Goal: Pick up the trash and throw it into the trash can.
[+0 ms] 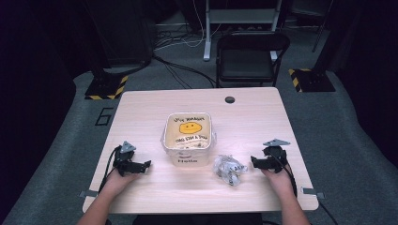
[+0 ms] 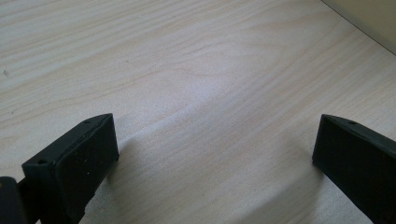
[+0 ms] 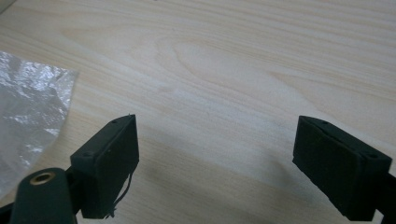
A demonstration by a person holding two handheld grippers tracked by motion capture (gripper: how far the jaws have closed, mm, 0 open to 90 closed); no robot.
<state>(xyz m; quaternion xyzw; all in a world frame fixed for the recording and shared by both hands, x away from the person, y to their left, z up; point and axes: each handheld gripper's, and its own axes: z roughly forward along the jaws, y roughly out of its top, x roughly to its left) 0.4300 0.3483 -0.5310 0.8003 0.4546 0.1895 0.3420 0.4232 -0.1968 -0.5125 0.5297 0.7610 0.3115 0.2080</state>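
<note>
Resting low on the pale wooden surface (image 1: pixel 141 117), the left hand-held gripper (image 1: pixel 139 165) and the right hand-held gripper (image 1: pixel 256 162) sit with jaws spread wide and nothing between them, apparently parked ahead of a pick. A crumpled clear plastic wrapper (image 1: pixel 228 169) lies near the front edge, just left of the right hand-held gripper, which points toward it and looks best placed to take it. Its shiny edge (image 3: pixel 32 112) appears beside that tool's left jaw. A white tub (image 1: pixel 187 140) printed with a yellow smiley stands at centre, just beyond the wrapper, open-topped and a likely destination. Nothing blocks the short path between them. A black folding chair (image 1: pixel 251 56) waits beyond the far edge.
</note>
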